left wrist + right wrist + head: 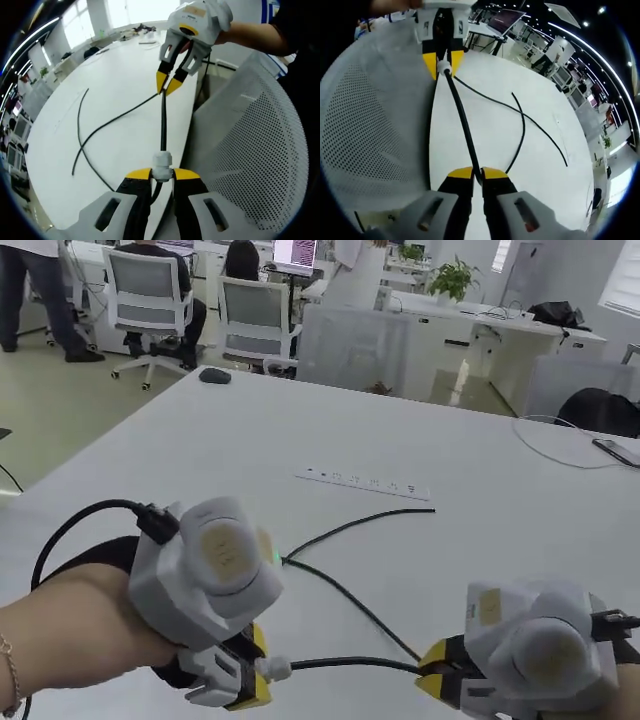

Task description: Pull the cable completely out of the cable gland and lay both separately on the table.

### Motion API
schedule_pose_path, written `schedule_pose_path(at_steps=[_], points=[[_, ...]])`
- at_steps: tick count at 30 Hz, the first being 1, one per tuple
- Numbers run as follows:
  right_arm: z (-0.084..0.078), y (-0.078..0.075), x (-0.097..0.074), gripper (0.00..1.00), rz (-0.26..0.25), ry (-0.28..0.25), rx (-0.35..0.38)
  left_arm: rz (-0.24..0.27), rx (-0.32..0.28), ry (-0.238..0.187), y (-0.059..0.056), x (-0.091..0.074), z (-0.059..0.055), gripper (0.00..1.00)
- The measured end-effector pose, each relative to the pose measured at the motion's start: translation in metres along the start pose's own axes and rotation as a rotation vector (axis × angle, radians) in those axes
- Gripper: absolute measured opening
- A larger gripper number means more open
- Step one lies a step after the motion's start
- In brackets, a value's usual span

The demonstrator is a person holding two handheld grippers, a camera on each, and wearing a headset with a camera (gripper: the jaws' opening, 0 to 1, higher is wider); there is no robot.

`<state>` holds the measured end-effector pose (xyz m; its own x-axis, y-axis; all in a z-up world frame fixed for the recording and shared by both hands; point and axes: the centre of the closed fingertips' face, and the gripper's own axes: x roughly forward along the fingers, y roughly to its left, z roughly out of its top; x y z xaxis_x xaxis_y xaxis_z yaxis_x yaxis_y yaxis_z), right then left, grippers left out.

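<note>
two grippers, above a white table (480, 530) | left gripper (255, 672) pinches one white cable gland (162, 164) | right gripper (432, 668) pinches one black cable (350, 663) threaded through it | head view adds one power strip (362, 483)

White bench (300, 430), sparsely laid.
A white power strip (362, 483) lies mid-bench, black cable (360, 523) crosses itself just before it, and a dark mouse (214, 376) sits at the far edge.

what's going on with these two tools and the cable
A person holds a tool in each hand above the white table. The left tool grips the white cable gland; the right tool pinches the black cable. The cable runs straight between them and goes into the gland, so it is not pulled out yet.
</note>
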<state>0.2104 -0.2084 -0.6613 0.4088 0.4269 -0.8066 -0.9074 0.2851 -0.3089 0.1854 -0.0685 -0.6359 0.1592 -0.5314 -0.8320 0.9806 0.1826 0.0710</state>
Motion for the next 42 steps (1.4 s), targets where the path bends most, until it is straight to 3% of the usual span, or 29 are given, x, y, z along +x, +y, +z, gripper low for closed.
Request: schedule_pose_path(at_steps=[6, 9, 12, 14, 16, 17, 20, 22, 24, 26, 29, 34, 42], points=[[-0.026, -0.005, 0.004, 0.05, -0.035, 0.048, 0.032, 0.011, 0.005, 0.019, 0.003, 0.0, -0.005, 0.16], [-0.023, 0.003, 0.004, 0.06, -0.001, 0.06, 0.051, 0.013, 0.002, 0.004, 0.001, -0.001, 0.0, 0.16], [0.005, 0.013, -0.001, 0.24, 0.045, 0.012, 0.081, 0.012, 0.007, -0.012, -0.001, 0.0, 0.007, 0.16], [0.042, 0.022, -0.007, 0.26, 0.071, -0.068, 0.042, 0.013, 0.017, -0.015, -0.003, 0.002, 0.011, 0.16], [0.077, 0.029, -0.011, 0.25, 0.097, -0.144, 0.063, 0.03, 0.044, -0.012, -0.003, 0.002, 0.015, 0.16], [0.094, 0.034, -0.012, 0.24, 0.11, -0.177, 0.039, 0.038, 0.061, -0.011, -0.003, 0.002, 0.018, 0.16], [0.112, 0.045, -0.008, 0.19, 0.133, -0.18, -0.02, 0.042, 0.083, -0.013, -0.004, 0.002, 0.023, 0.16], [0.115, 0.044, -0.004, 0.14, 0.115, -0.169, -0.031, 0.041, 0.089, -0.017, -0.004, 0.002, 0.025, 0.16], [0.109, 0.04, -0.003, 0.05, 0.092, -0.132, -0.046, 0.035, 0.097, -0.007, -0.005, 0.004, 0.024, 0.16], [0.108, 0.043, -0.004, 0.04, 0.115, -0.138, -0.034, 0.035, 0.103, -0.015, -0.005, 0.005, 0.025, 0.16], [0.099, 0.041, -0.007, 0.04, 0.098, -0.13, -0.03, 0.038, 0.103, -0.005, -0.002, 0.005, 0.022, 0.16], [0.071, 0.033, -0.015, 0.03, 0.076, -0.105, 0.043, 0.048, 0.093, 0.014, 0.005, 0.005, 0.014, 0.16], [0.01, 0.022, -0.019, 0.03, 0.011, 0.031, 0.099, 0.059, 0.09, 0.047, 0.012, 0.003, 0.005, 0.16]])
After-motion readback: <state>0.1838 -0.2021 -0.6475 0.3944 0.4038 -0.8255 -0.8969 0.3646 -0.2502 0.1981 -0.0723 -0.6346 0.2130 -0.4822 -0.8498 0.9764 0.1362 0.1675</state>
